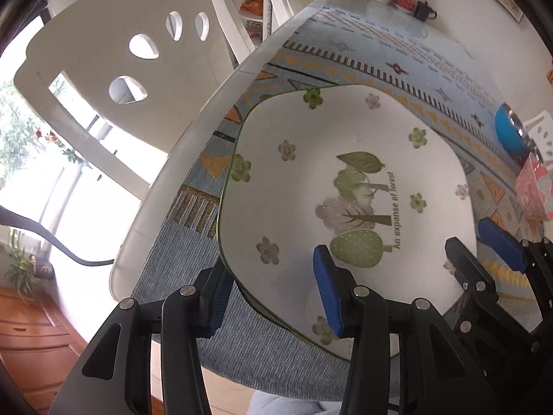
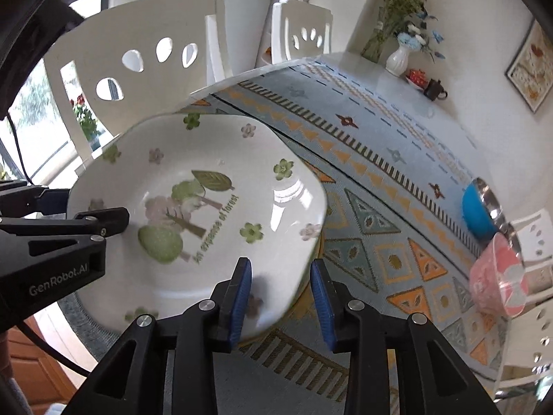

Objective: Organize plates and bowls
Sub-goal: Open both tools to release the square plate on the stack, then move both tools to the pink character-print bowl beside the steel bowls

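Note:
A white square plate (image 1: 311,180) (image 2: 214,228) printed with trees and small flowers hangs tilted over the near left corner of the table. My left gripper (image 1: 271,297) (image 2: 86,212) is shut on the plate's left rim, one blue pad on top and the other beneath. My right gripper (image 2: 281,301) (image 1: 484,256) stands open astride the plate's near right corner; the left pad lies over the plate and the right pad is just clear of the rim. A blue bowl (image 2: 478,211) (image 1: 508,131) with a steel inside and a pink patterned bowl (image 2: 497,283) (image 1: 534,190) sit at the table's right side.
A patterned blue cloth (image 2: 380,159) covers the table. White chairs (image 1: 114,69) (image 2: 145,55) stand along its left side, close to the plate. At the far end are a white vase (image 2: 397,60), a dark mug (image 2: 435,90) and a small dish of red things.

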Tool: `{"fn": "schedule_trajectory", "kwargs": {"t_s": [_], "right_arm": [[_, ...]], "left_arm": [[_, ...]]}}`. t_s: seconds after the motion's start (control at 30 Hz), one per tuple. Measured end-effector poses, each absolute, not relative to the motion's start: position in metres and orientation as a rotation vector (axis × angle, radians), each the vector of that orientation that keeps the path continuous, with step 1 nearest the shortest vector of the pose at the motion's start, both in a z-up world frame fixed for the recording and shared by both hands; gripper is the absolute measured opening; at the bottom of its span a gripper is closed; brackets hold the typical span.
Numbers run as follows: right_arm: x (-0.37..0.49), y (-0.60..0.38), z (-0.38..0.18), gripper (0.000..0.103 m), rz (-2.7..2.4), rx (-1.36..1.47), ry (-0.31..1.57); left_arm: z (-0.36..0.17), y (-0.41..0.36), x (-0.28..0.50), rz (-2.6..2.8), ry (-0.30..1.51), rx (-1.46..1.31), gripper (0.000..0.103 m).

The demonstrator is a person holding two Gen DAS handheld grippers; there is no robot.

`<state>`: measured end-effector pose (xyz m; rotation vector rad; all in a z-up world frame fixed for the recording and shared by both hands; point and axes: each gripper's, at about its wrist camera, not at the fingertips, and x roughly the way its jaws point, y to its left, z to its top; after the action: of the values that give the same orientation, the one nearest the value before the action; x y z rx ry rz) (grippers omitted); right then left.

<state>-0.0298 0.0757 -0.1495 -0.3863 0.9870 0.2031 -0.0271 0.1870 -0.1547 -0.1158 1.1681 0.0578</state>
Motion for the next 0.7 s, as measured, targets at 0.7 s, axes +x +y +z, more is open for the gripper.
{"fn": "schedule_trajectory", "kwargs": {"t_s": [0.7], "right_arm": [[-0.040,0.060,-0.138,0.043,0.236,-0.287,1.006]], "left_arm": [[-0.117,0.195,-0.036,0.061,1.128,-0.088,0.042]]}}
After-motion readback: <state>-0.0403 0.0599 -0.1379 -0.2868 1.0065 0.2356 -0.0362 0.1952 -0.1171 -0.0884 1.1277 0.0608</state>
